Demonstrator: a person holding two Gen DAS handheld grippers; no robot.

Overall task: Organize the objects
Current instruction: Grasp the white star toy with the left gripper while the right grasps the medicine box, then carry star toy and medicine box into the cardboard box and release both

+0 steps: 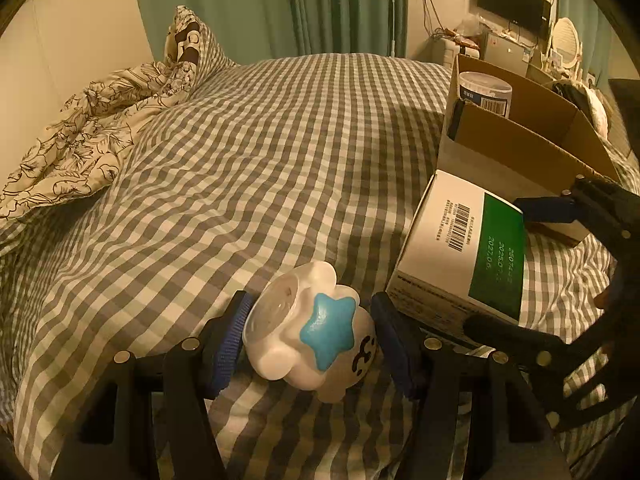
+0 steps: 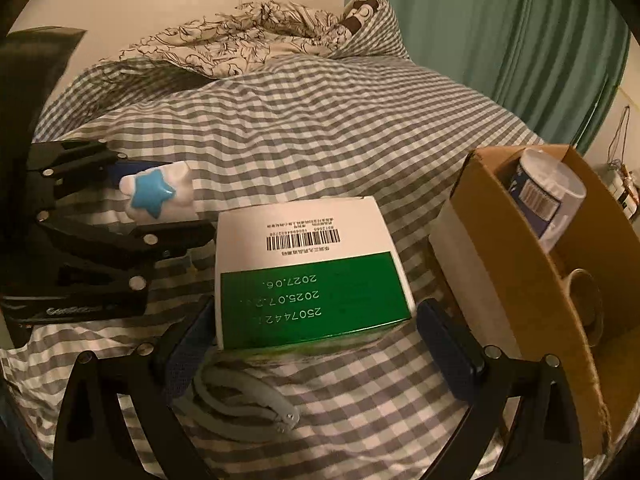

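Gingham bedding (image 1: 248, 152) in grey and white covers the bed; a floral quilt (image 1: 84, 136) is bunched at the far left against the wall, and a green curtain (image 1: 280, 4) hangs behind.

Item 1: left gripper (image 1: 308, 340). Its blue-padded fingers (image 1: 228, 340) are set at a middling spread around a white toy with a blue star (image 1: 316, 332). The left pad is seen touching the toy; a narrow gap is seen at the right pad. The toy lies tilted on the bedding, just left of the carton.

Item 2: white and green carton (image 2: 308, 268), printed with a barcode and dates, lying flat on the bedding between toy and cardboard box.

Item 3: right gripper (image 2: 316, 332). Its fingers (image 2: 448, 340) are spread wide on either side of the carton's near end; contact cannot be told. A grey hair clip (image 2: 248, 400) lies on the bedding between the finger bases.

Item 4: open cardboard box (image 2: 520, 288) at the right, just beside the carton. A labelled round tub (image 2: 552, 196) is held in its far compartment, and a mug (image 2: 584, 300) in the near one.

Item 5: wall-mounted screen (image 1: 512, 0), far right background, above a cluttered desk.
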